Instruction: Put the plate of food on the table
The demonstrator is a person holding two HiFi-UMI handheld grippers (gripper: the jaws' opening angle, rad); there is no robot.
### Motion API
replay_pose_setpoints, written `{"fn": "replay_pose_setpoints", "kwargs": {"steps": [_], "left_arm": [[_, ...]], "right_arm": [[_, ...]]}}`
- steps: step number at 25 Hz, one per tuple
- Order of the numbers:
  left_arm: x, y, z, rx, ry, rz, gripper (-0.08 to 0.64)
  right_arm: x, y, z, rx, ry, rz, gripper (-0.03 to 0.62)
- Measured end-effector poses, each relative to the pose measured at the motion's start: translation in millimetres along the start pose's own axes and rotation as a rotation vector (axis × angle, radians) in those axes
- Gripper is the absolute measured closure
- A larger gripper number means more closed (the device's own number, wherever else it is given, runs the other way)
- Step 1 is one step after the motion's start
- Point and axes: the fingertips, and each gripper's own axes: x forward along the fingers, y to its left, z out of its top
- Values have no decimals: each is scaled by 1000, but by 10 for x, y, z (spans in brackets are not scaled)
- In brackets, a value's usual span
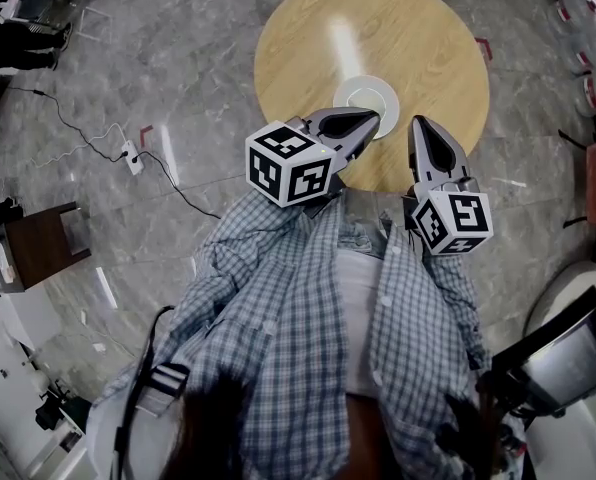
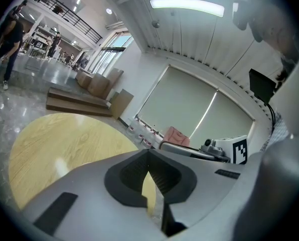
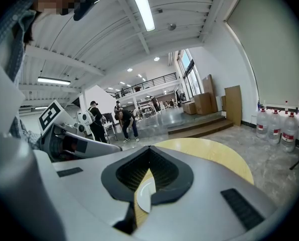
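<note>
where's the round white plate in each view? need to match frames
Head view: round white plate at upper centre, on the near side of the round light-wood table.
Left gripper view: plate can't be made out; only the table shows, at lower left.
Right gripper view: a sliver of the plate at lower centre, in the gap below the closed jaw tips.
Shared landmark: the table.

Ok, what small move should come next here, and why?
Probably draw the left gripper back: the plate already rests on the table, and both it and the right gripper have shut, empty jaws.
</note>
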Motion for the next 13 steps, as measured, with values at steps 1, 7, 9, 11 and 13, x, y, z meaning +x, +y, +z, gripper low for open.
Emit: {"fn": "replay_pose_setpoints", "kwargs": {"steps": [1,7,9,11,13], "left_arm": [[-6,-1,-1,-1,1,-1,552],[-21,-24,-8,1,8,-16,552],[-64,20,-5,1,10,-11,552],[-163,127,-16,-1,8,14,552],[-300,275,-29,-2,4,51,552]], "right_arm": [[-3,8,0,1,1,0,584],[-14,31,-22,5,11,-8,584],[48,74,-47,7,20,1,584],[165,172,-99,13,24,27,584],[321,307,-162,20,25,63,584]]}}
